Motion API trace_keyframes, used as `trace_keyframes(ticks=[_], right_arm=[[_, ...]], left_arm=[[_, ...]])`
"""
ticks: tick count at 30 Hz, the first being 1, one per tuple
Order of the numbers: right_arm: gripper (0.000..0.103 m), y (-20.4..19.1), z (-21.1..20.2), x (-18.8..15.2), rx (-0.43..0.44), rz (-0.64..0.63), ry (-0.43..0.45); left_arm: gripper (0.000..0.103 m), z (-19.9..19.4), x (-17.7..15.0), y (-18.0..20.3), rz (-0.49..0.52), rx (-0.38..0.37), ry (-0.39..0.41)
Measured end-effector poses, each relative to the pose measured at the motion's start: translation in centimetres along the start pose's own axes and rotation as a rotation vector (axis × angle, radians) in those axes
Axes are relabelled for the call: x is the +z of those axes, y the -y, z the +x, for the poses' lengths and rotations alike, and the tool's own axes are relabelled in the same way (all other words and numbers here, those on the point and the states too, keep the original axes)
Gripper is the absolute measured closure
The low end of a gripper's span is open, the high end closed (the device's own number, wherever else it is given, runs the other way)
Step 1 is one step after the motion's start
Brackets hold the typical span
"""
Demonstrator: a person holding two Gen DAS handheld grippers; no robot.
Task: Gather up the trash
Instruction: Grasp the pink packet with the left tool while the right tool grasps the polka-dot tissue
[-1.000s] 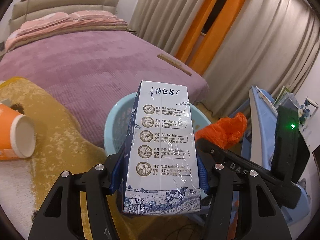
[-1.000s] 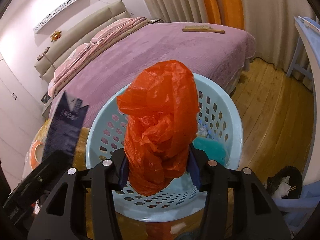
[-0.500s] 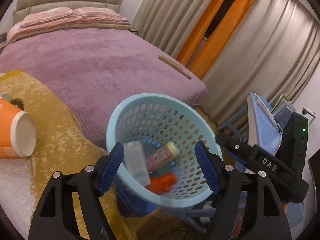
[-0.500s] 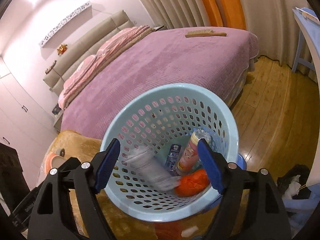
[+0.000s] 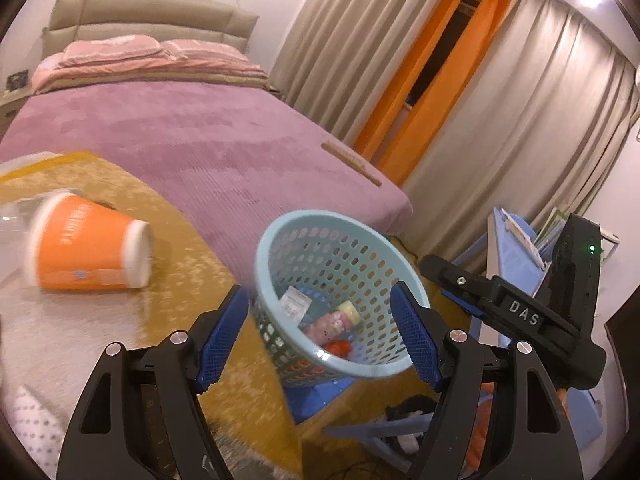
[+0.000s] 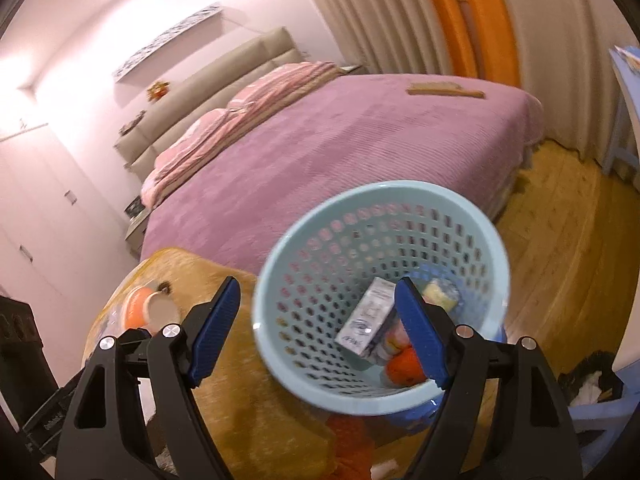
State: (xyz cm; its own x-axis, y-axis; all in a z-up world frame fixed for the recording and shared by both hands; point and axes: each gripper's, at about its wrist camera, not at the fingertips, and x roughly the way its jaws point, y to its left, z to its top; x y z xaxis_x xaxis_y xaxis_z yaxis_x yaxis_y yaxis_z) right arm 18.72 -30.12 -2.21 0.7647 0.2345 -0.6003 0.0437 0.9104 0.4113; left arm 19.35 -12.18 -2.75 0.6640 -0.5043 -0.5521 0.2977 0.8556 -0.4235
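Note:
A light blue perforated basket (image 5: 267, 248) stands just past the gold-covered table's edge. In it lie a white milk carton (image 5: 295, 303), a pink bottle (image 5: 326, 325) and a crumpled orange bag (image 5: 339, 347). My left gripper (image 5: 319, 300) hovers open above the basket's near rim, nothing between its blue pads. The right wrist view shows the same basket (image 6: 280, 248) with the carton (image 6: 368, 319) and orange bag (image 6: 404, 365); my right gripper (image 6: 318, 286) is open and empty over it. An orange paper cup (image 5: 86, 254) lies on its side on the table, left of the basket.
The right gripper's black body (image 5: 516, 316) sits close on the right of the left one. A purple bed (image 5: 200, 148) with a wooden brush (image 5: 350, 162) lies behind. A blue stool (image 5: 384, 432) and a black bin (image 6: 592, 376) stand on the wooden floor (image 6: 560, 264).
Both grippers opened; the milk carton left the left one and the orange bag left the right one, both now lying in the basket. Both grippers then rose and drew back.

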Motion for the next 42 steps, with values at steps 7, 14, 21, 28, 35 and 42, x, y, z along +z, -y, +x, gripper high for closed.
trace_keyframes(ticks=[7,14,21,28,35,42], right_arm=[[0.027,-7.0,-0.2,-1.8,0.088,-0.158,0.001],[0.027,-14.5,1.2,-4.7,0.178,-0.298,-0.052],[0.027,-20.3,3.2,-9.0,0.248,-0.397,-0.141],[0.027,-23.3,5.1,-13.7,0.297,-0.447,-0.263],[0.027,-24.9,5.5,-17.0,0.271,-0.468,-0.299],[0.027,-26.0,4.9,-18.2,0.263,-0.512,-0.307]], left_arm=[[0.031,-5.8,-0.8,-2.6,-0.017,0.074,0.082],[0.031,-12.6,-2.2,-8.3,-0.089,0.231,0.155],[0.031,-19.9,-4.0,-15.5,-0.208,0.405,0.221],[0.031,-25.8,-6.9,-22.0,-0.324,0.584,0.255],[0.019,-29.2,-9.7,-28.6,-0.466,0.706,0.227],[0.016,-27.2,-10.0,-31.7,-0.469,0.714,0.129]])
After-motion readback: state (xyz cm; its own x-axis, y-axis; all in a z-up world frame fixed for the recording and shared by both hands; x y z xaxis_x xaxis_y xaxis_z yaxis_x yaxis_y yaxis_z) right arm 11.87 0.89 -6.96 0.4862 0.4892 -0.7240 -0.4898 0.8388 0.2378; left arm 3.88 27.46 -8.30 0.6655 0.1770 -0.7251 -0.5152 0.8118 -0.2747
